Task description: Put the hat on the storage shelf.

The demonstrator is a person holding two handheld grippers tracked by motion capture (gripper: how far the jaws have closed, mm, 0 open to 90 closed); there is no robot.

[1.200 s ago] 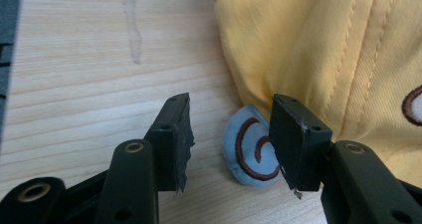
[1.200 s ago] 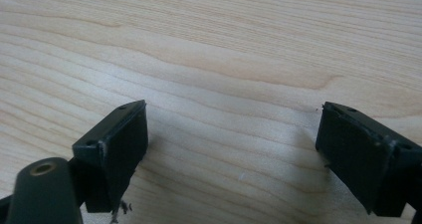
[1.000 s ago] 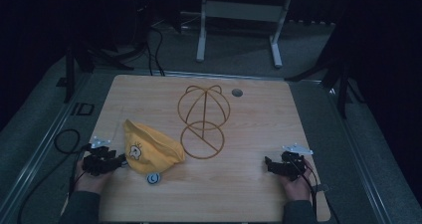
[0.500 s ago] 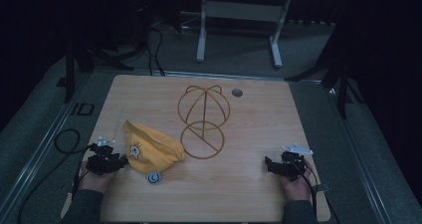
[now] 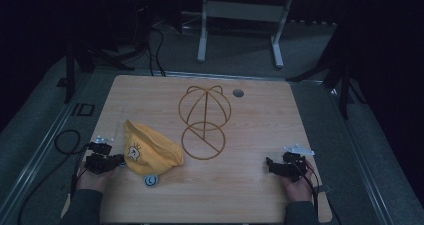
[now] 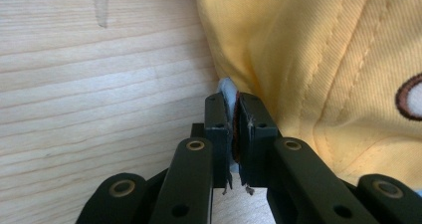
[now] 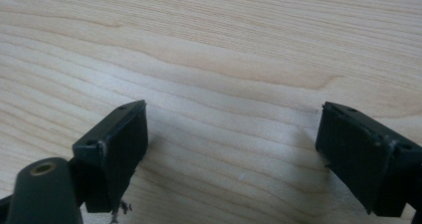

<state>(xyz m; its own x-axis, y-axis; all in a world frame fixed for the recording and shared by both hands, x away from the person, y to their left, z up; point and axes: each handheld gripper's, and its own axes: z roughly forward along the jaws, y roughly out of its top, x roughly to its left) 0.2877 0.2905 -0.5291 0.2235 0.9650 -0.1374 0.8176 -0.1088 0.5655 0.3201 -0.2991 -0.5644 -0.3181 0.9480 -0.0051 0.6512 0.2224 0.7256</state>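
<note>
Since the wooden table [image 5: 260, 135] bears a limp, light yellow cap [image 5: 152, 150] at its 8 o'clock, the left gripper [image 6: 233, 115] pinches its soft edge, a sensible hold, while the right gripper [image 7: 231, 149] gapes empty.

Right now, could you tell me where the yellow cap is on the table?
In the high view, the yellow cap lies front left on the table, beside the wire stand, its edge pinched by the left gripper.

cap [image 6: 323, 59]: cut off at the top and right edges in the left tool view
round disc [image 5: 151, 180]: too small to identify
right tool [image 7: 234, 154]: right jaw cropped
</note>
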